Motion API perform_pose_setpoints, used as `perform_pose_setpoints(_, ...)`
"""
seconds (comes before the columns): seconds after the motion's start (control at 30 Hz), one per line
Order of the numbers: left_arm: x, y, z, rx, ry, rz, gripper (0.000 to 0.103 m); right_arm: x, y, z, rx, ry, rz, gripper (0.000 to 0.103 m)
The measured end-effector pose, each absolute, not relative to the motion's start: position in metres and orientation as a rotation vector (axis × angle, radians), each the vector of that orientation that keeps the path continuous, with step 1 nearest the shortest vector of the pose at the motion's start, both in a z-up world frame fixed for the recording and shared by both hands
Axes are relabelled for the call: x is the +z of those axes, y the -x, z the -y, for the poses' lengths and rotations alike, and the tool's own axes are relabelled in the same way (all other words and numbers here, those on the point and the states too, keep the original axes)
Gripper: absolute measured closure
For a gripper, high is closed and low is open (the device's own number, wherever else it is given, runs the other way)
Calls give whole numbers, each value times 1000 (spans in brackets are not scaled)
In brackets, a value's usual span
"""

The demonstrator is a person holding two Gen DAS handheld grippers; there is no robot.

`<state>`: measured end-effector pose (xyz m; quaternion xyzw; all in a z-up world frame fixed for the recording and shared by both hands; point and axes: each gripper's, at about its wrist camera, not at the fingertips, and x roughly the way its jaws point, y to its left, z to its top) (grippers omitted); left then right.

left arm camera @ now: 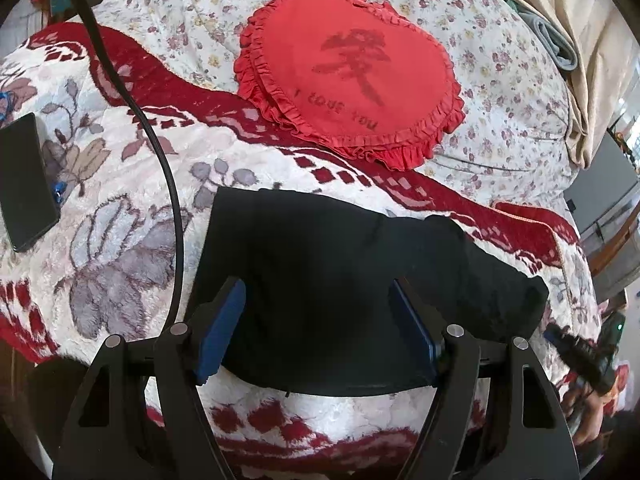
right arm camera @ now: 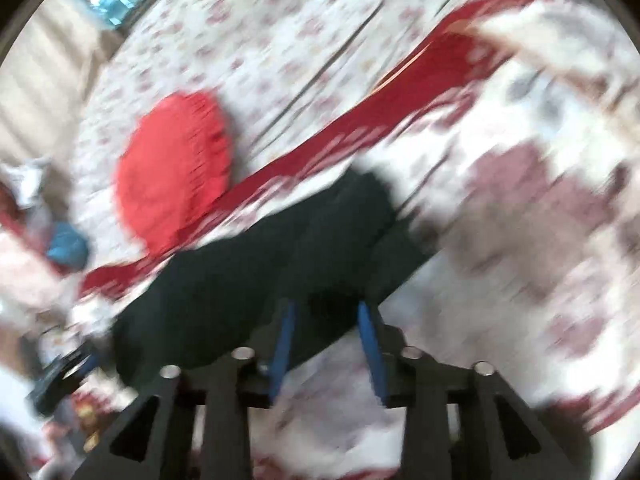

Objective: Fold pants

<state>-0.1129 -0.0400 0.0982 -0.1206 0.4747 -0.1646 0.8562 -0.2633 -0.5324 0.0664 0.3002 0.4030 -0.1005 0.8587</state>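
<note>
Black pants lie folded on the blanket, long axis left to right, below the red pillow. Left gripper gapes wide above them; right gripper apart too, gripping nothing, view blurred.

L gripper sits at bottom centre of the left wrist view, tilted downward; jaws stand wide apart, blue pads facing each other w/ nothing pinched btwn them; black finger arms spread toward both lower corners. R gripper at bottom centre of the right wrist view, whole frame motion-blurred; jaws partly apart, blue pads clear of any cloth, nothing gripped.
</note>
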Motion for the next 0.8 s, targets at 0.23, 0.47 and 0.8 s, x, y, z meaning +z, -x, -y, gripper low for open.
perform_pose_setpoints(0.23,97,113,39,-334,265,-1012,29,54,209,564,-166,-578,-838,70)
perform_pose_setpoints(0.47,95,109,38,-327,278,-1015,29,87,205,544,-239,-276,-876,97)
perform_pose_setpoints(0.8,92,109,37,-325,259,-1016,30,67,209,563,-399,-262,-972,79)
